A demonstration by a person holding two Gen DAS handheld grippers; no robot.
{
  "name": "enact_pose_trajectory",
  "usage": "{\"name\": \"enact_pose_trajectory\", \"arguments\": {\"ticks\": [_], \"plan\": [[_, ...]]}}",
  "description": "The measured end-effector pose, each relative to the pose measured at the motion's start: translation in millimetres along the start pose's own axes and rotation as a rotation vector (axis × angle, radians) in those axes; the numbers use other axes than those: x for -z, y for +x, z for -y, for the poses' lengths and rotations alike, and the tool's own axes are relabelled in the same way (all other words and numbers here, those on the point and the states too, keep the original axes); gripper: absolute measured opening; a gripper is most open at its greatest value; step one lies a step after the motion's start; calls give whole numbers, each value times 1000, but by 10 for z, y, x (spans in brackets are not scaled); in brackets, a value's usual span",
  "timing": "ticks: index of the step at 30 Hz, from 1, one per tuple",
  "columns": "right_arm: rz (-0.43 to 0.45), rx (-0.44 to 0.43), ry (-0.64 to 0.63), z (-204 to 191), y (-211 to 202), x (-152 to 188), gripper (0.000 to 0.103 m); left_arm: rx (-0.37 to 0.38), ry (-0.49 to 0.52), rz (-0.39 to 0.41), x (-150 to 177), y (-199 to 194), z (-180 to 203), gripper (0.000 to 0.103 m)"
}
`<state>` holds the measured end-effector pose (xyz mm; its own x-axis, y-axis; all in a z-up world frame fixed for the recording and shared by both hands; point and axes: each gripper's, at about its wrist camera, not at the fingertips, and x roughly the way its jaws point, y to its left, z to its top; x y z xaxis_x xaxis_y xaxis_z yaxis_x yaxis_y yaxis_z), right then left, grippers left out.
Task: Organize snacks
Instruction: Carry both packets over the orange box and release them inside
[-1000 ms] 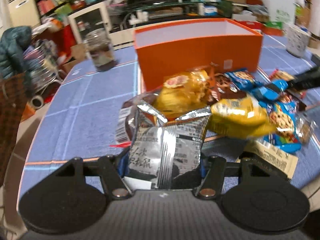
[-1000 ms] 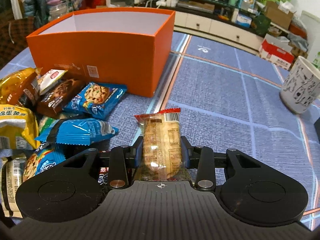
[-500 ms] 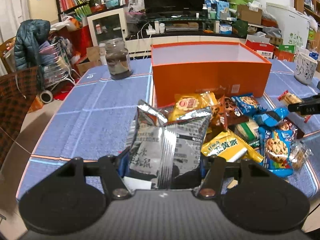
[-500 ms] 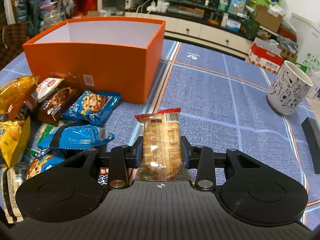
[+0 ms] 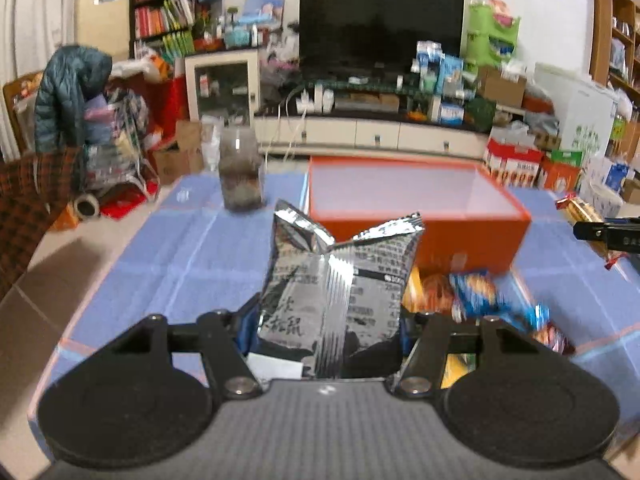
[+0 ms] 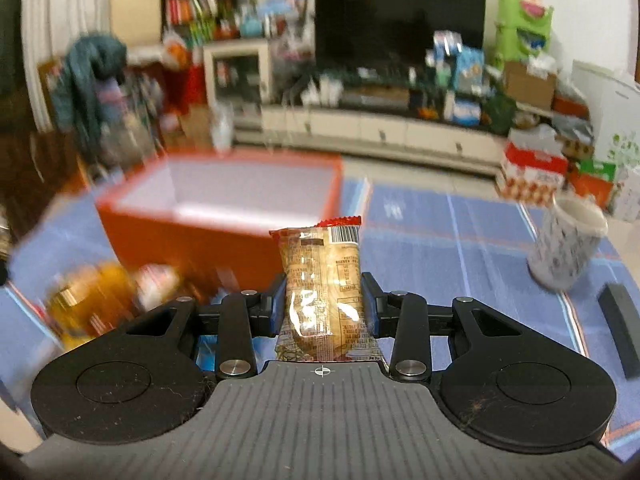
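Left wrist view: the left claw point(image 5: 326, 332) pinches a crinkled silver foil snack bag with black print point(image 5: 336, 280), which stands upright between its 2 fingers and is lifted clear of the blue cloth-covered tabletop point(image 5: 160, 264). Straight behind the bag sits an open orange cardboard box with a pale lining point(image 5: 420, 200), and nothing shows inside it. Just in front of the box, at its right end, lies a blurred heap of blue, yellow and orange snack packets point(image 5: 480, 300). A glass jar with dark contents point(image 5: 240, 172) stands on the tabletop to the left of the box. At the far right edge, the dark tip of the right claw point(image 5: 608, 234) enters, with a snack wrapper showing at it.

Right wrist view: the right claw point(image 6: 324, 308) is pressed tight on a narrow clear-wrapped pastry snack with red sealed ends point(image 6: 324, 280), held upright above the tabletop point(image 6: 460, 248). The orange box point(image 6: 224, 200) is behind and to the left, blurred. Yellow and orange packets point(image 6: 92, 300) lie in a blur at the lower left. A white mug with black doodles point(image 6: 566, 248) stands at the right, with a flat black object point(image 6: 620, 328) just beside it, nearer the camera.
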<state>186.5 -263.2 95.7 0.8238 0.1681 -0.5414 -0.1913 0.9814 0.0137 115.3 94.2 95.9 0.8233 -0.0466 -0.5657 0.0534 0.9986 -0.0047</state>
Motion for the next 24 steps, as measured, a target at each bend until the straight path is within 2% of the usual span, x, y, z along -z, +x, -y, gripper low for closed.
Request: {"name": "enact_pose_trajectory", "arguments": {"ticks": [4,8,11,13,14,15,16,17,18,19,20,24], "plan": [[59,-40,3,-149,113,-345,21,3,-11,28,-459,356,126,59],[18,-49,-12,-330,673,-629,20,4,-23,36,-907,934,329,59],[-24,-45,-22,-429,1101,-787,20,-6,-20,21,-1095,1379,453,60],[-45,-26,-39,-477,1311,-841,21,2,-25,10,-1144,1571,470,63],[-57,-22,-41,-480,1394,-859,21,12,-27,2,-1148,1640,462,75],[-74,-22,-39,-479,1464,-874,23,19,-31,-6,-1139,1651,440,81],[-76,-25,-29,-468,1482,-880,25,25,-33,-1,-1122,1600,408,81],[-59,-30,-14,-447,1433,-872,32,34,-37,20,-1094,1499,358,88],[-31,-39,0,-422,1337,-850,38,40,-41,43,-1072,1397,306,101],[-9,-45,10,-391,1231,-809,48,38,-45,67,-1028,1263,237,102],[9,-47,20,-363,1093,-755,50,37,-53,79,-969,1117,160,102],[53,-63,35,-250,465,-332,52,43,-104,86,-583,613,-129,102]]}}
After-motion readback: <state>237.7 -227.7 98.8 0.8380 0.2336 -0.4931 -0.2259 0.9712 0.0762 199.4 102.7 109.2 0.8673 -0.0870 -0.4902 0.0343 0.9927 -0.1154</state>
